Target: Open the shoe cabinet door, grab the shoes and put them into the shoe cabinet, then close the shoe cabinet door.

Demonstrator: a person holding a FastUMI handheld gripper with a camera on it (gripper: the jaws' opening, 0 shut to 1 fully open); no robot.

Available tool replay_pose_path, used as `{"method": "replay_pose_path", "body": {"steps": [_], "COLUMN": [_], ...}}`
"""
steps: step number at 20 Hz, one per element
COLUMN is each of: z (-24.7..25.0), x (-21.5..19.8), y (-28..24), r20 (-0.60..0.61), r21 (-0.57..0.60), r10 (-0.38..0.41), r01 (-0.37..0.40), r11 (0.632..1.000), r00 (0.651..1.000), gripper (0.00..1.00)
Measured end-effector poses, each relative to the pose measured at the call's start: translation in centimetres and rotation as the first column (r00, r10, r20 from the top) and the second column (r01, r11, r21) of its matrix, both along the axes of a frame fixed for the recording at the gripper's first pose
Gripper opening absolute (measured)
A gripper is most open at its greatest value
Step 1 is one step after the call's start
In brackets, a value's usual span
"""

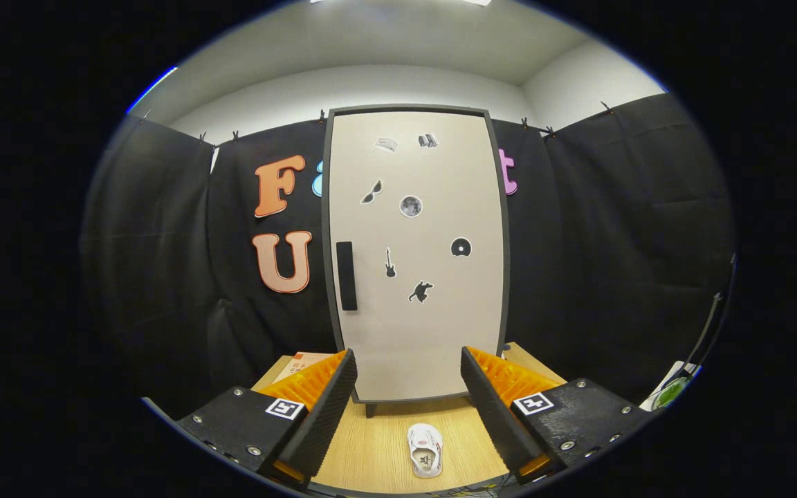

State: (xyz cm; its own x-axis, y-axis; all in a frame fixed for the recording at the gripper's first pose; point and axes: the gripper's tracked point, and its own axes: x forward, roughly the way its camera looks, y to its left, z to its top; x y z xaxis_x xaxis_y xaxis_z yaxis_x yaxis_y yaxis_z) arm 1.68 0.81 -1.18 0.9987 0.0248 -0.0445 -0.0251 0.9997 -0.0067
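Your gripper [409, 408] has its fingers spread wide with nothing in them, and the small white shoe [425, 450] lies on the light wooden tabletop [378, 449] between them, touching neither. Just beyond stands the tall beige shoe cabinet with its dark frame [416, 256], door shut, black handle [346, 275] on the left edge, small stickers but no writing you could read. There's bare wood on both sides of the shoe.
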Motion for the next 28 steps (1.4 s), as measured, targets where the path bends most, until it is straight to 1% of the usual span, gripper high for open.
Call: {"method": "replay_pose_path", "body": {"steps": [5,10,15,21,28], "z": [-0.1,-0.5,0.2,1.4,1.4], "x": [1.7,5.0,9.8,16.2,23.0], "y": [2.1,4.8,7.9,10.9,12.3], "r20": [-0.009,-0.031,-0.009,0.026,0.030], "r21": [-0.009,-0.018,-0.021,-0.032,-0.048], "r10": [0.032,0.068,0.104,0.118,0.100], "r01": [-0.032,-0.069,-0.104,-0.117,-0.098], "r11": [0.999,0.997,0.994,0.993,0.994], "r00": [0.999,0.997,0.995,0.993,0.995], "gripper": [0.94,0.94,0.94,0.94,0.94]}}
